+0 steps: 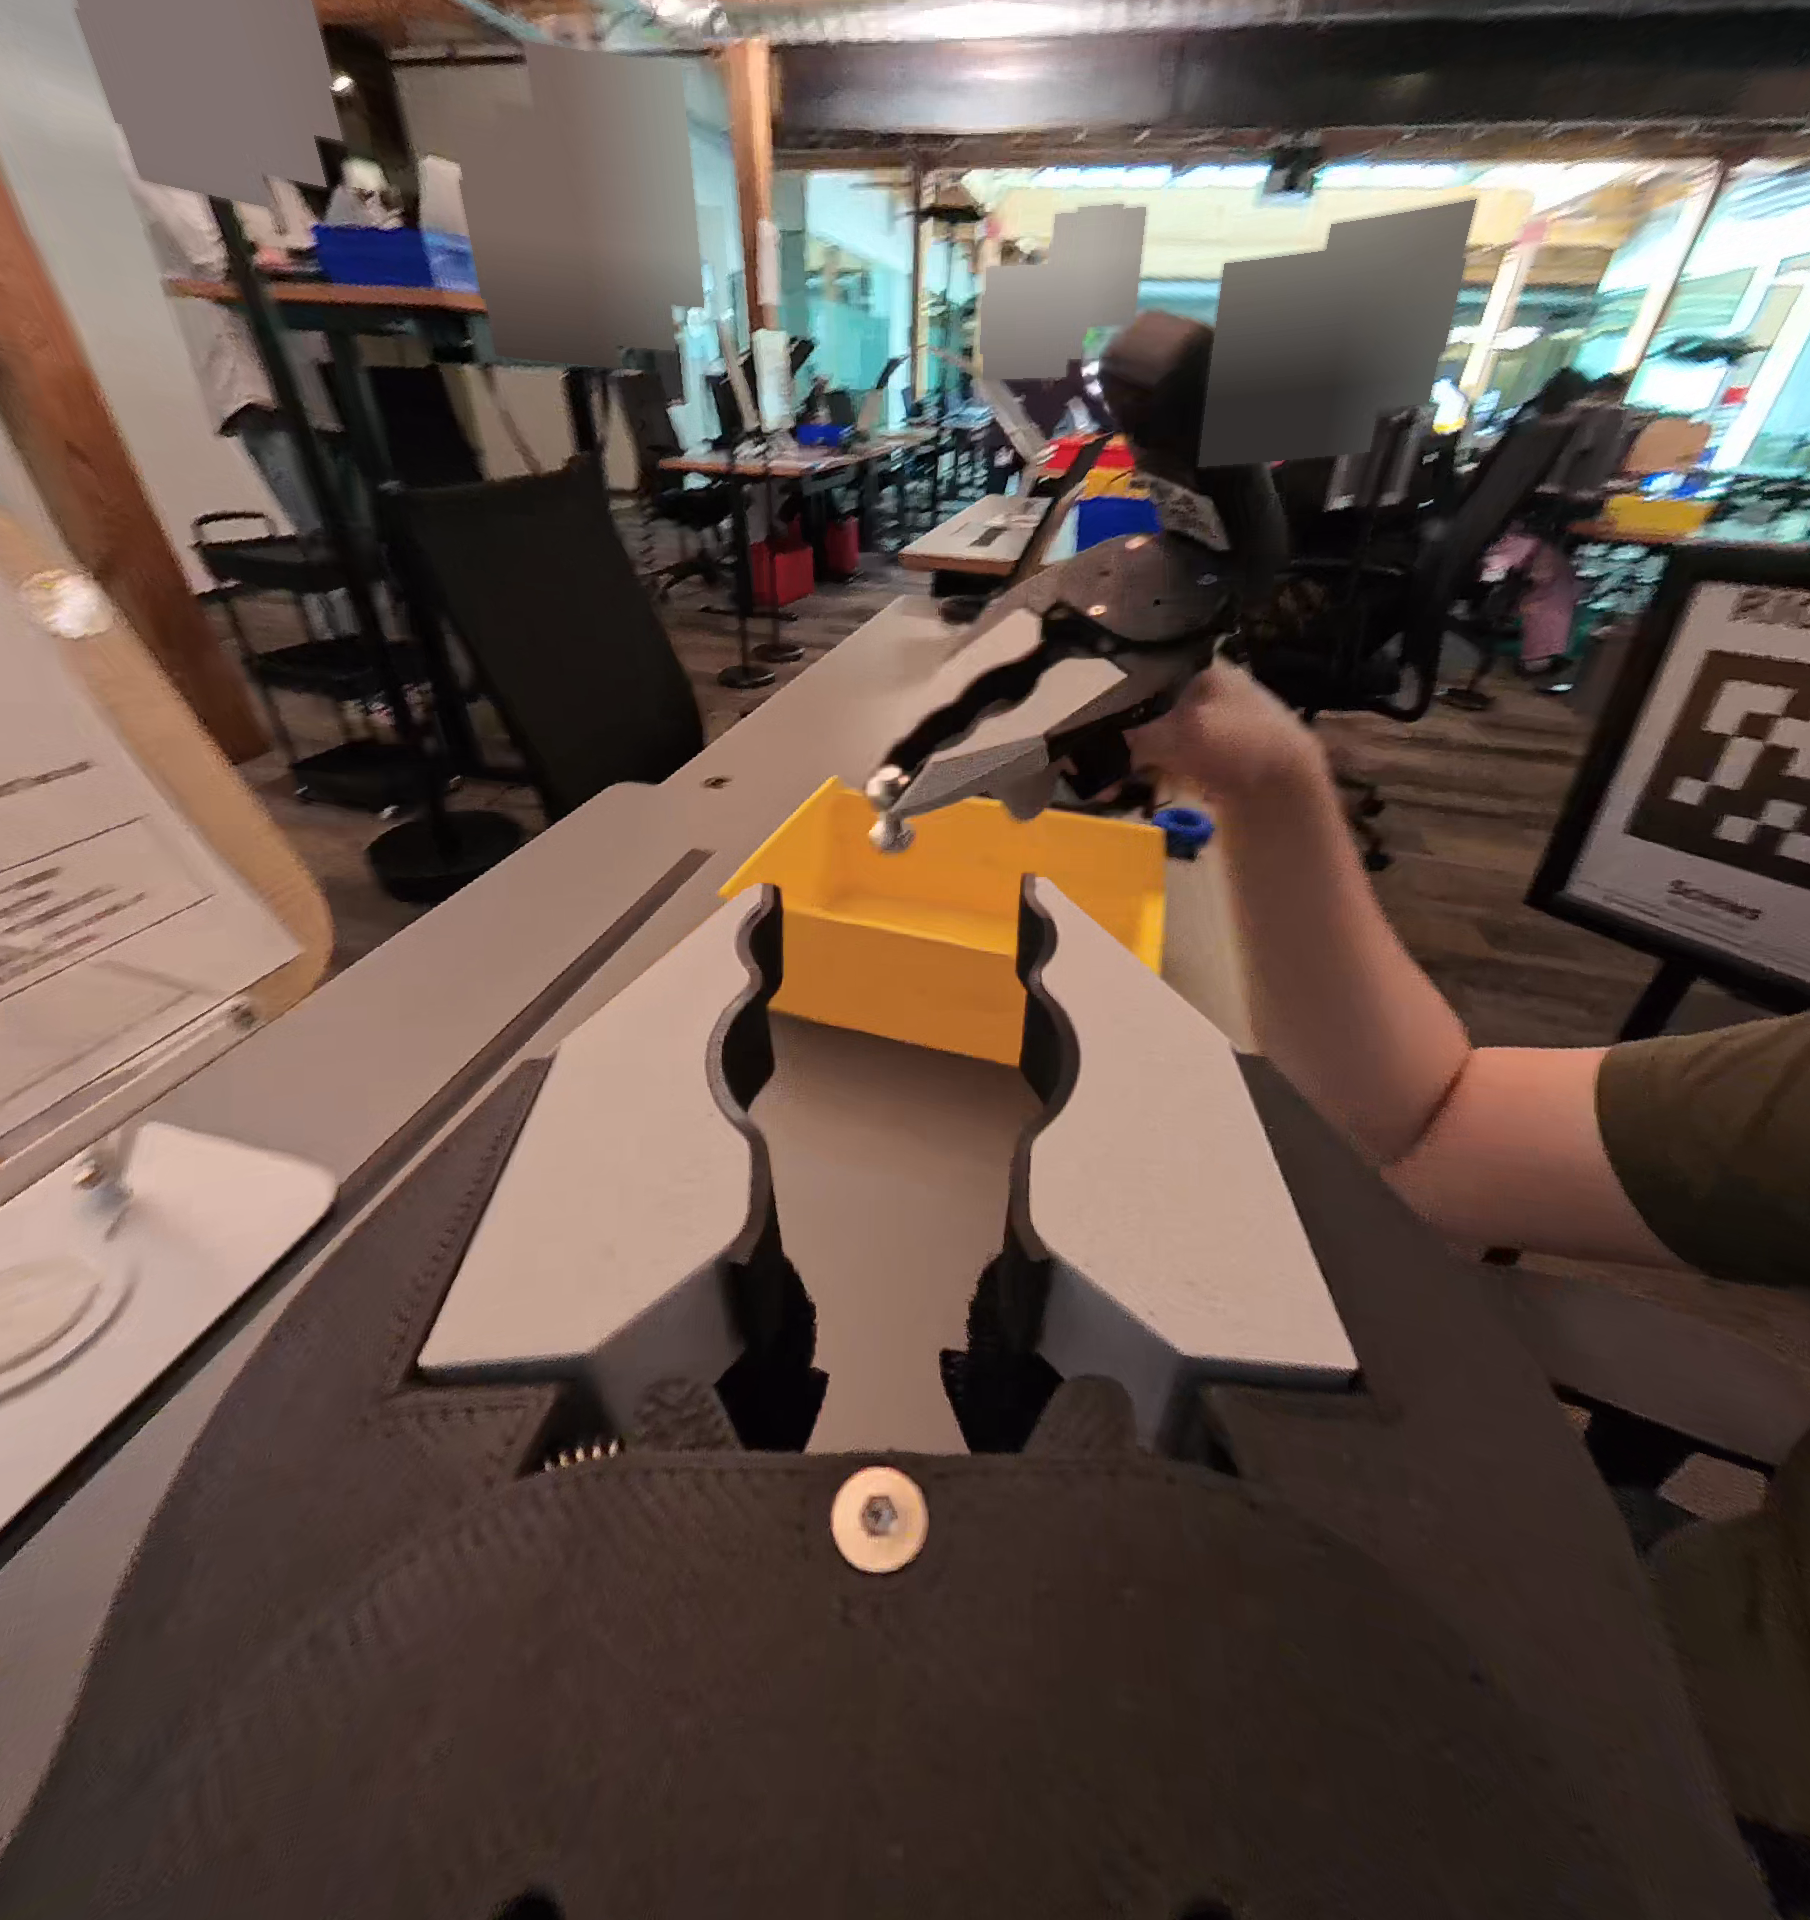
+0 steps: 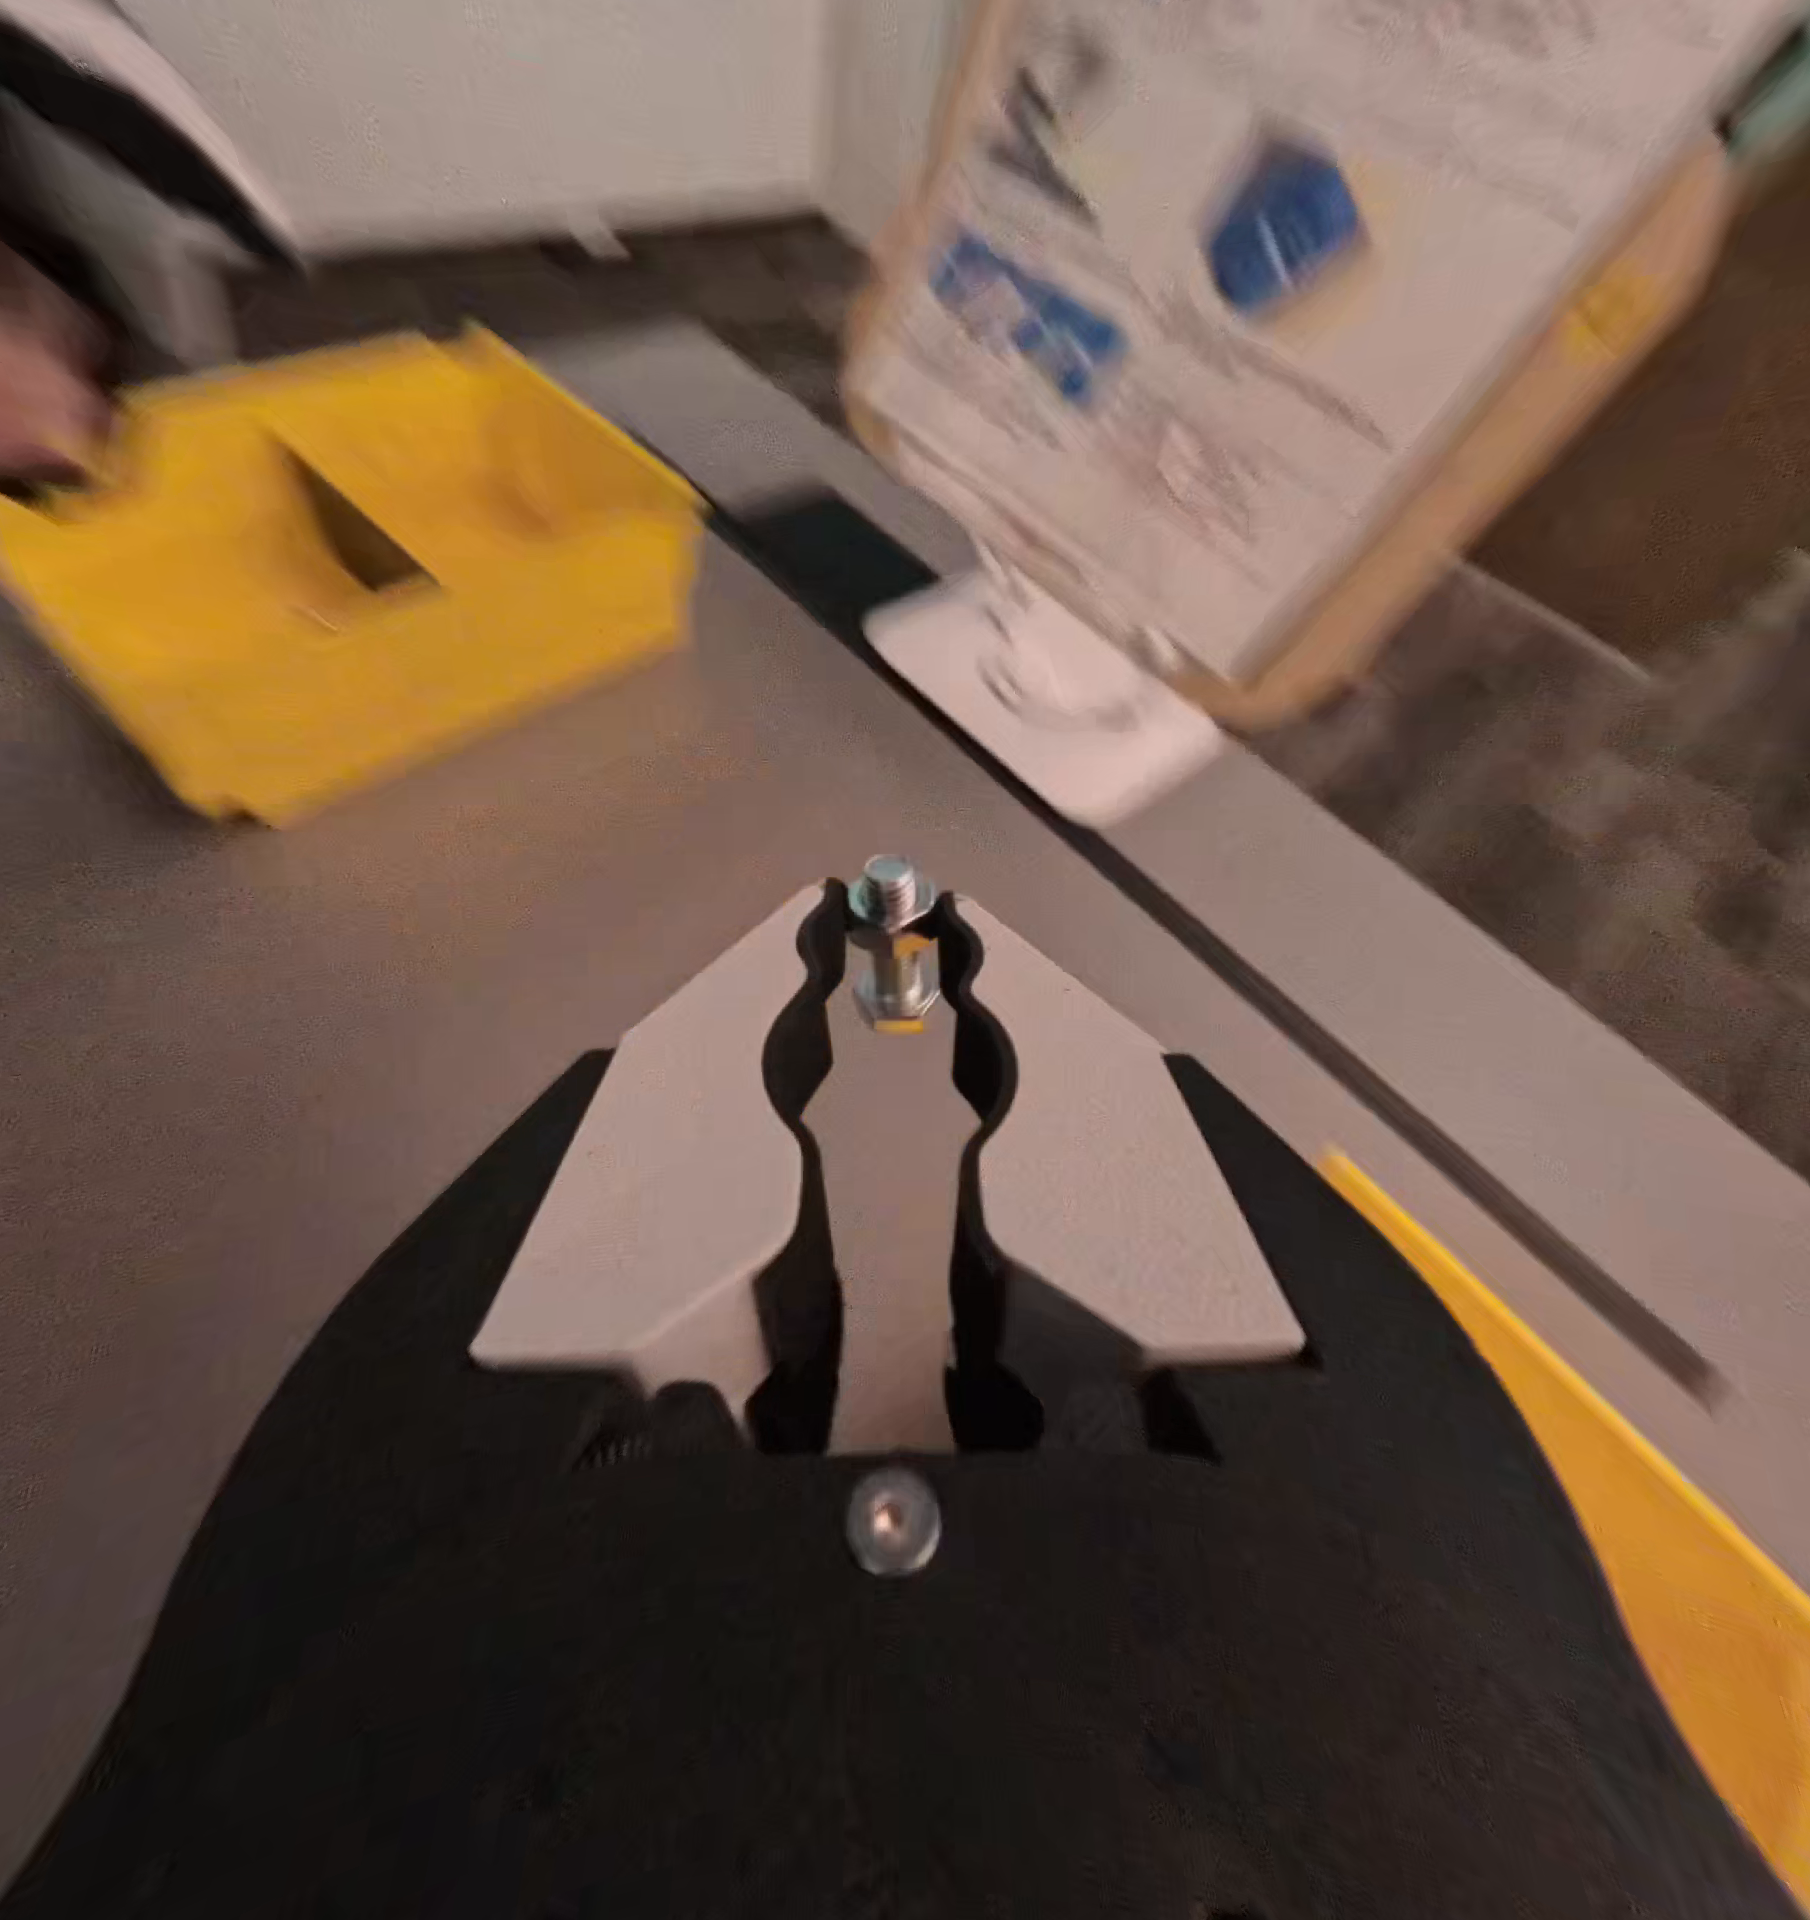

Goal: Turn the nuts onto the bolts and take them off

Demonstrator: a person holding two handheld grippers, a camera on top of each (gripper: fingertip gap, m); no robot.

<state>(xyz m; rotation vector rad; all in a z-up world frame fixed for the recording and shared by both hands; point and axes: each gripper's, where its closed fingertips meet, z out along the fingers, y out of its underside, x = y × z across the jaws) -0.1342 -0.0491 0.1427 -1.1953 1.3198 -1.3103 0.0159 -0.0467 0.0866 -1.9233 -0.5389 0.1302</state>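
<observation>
Progress seems to be somewhere in the middle: a nut sits on the thread of a bolt, close to the thread's end, with the bolt head at the other end, so I judge that this nut is either only just started or nearly taken off (which of the two, the pictures do not say). I cannot see any other nuts or bolts. The yellow bin on the grey worktop shows no loose parts in the portion visible, though its floor is partly hidden.

The right tongs are closed on the nut, which is pinched at the very tips; the bolt hangs from the nut and touches nothing else. In the left wrist view this pair is held in the air just above the far rim of the yellow bin, with a person's hand on the handle.

The left tongs are widely open and hold nothing. They point at the yellow bin from its near side, and do not touch it as far as I can tell.
</observation>
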